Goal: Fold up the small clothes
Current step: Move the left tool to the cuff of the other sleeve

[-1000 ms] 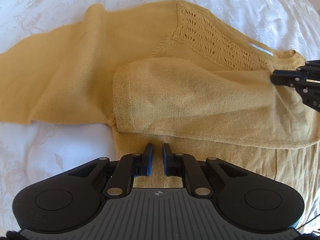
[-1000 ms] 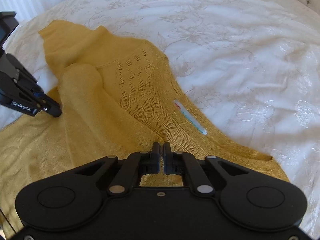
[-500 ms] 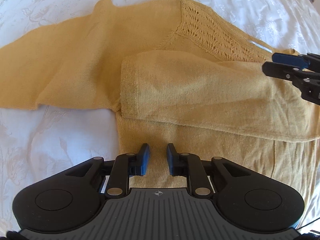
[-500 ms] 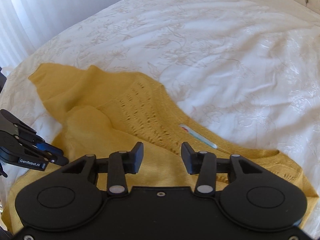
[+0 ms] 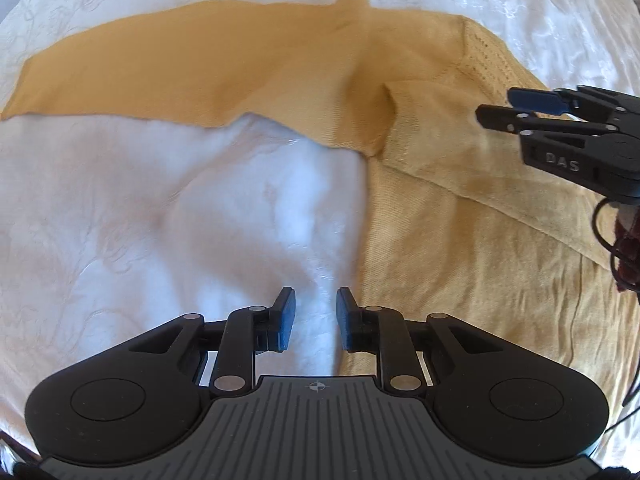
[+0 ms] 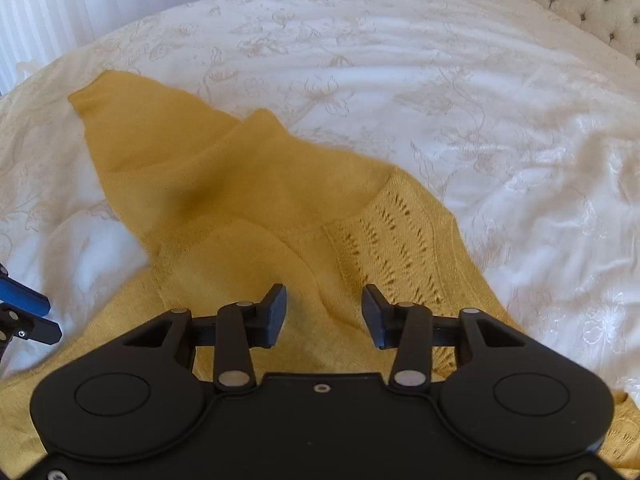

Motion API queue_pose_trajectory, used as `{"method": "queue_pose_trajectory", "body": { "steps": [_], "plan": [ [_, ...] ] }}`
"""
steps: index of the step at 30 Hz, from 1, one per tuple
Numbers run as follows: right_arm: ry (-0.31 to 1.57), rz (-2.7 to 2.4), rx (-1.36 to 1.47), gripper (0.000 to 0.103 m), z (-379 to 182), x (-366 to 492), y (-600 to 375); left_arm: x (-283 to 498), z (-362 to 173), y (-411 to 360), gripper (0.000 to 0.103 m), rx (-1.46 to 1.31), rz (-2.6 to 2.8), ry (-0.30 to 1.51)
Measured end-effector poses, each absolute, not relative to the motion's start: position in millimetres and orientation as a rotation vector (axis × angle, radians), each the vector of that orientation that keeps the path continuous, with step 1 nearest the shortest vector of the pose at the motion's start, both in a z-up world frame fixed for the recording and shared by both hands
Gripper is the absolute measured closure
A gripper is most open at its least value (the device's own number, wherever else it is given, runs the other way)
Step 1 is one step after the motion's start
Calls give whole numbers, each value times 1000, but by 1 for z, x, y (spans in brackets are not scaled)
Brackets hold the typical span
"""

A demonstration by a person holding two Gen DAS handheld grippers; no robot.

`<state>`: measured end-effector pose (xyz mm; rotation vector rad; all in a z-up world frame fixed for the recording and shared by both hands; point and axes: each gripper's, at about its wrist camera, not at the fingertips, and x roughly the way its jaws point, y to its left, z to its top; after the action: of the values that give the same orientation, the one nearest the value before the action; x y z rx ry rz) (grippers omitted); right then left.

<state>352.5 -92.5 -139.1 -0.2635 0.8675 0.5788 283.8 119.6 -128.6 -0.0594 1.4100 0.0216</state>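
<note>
One mustard knit sweater (image 5: 460,240) lies flat on the white embroidered bedspread (image 5: 160,220), one sleeve (image 5: 460,148) already folded across its body and the other sleeve (image 5: 180,64) stretched out to your left. Two grippers are in view, both empty: your left gripper (image 5: 316,326) hovers over bare bedspread beside the sweater's side edge, jaws narrowly parted; your right gripper (image 6: 324,314), jaws wide, hangs above the lace yoke (image 6: 396,248). Next, I'd judge, you pinch the outstretched sleeve's cuff (image 5: 16,100) and carry it across.

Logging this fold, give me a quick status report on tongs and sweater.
Left tongs open, empty. Right tongs open, empty. Yellow sweater flat on bedspread, one sleeve folded across, other spread out. Nothing in the way.
</note>
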Motion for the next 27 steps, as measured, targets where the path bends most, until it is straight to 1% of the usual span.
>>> {"method": "queue_pose_trajectory", "body": {
  "steps": [3,5,7,15,17,18,19,25,26,27],
  "plan": [
    [789,644,-279,51,-120,332,-83,279,-127,139,81,-87,63,1401],
    [775,714,-309,54,-114,318,-71,280,-126,148,81,-101,81,1398],
    [780,768,-370,58,-117,307,-54,280,-126,155,81,-110,91,1394],
    [864,725,-524,60,-155,299,-16,292,-122,180,80,-127,92,1349],
    [874,701,-516,67,-156,303,-17,299,-123,184,80,-126,95,1335],
    [879,690,-507,86,-155,304,-17,302,-123,189,80,-130,101,1325],
    [889,683,-488,94,-153,306,-17,304,-123,192,80,-133,105,1318],
    [933,748,-386,94,-140,296,-17,320,-121,224,80,-176,152,1261],
    [939,744,-398,92,-142,293,-15,321,-120,232,80,-188,160,1253],
    [940,732,-409,83,-143,291,-13,323,-119,239,80,-203,167,1244]
  ]
}}
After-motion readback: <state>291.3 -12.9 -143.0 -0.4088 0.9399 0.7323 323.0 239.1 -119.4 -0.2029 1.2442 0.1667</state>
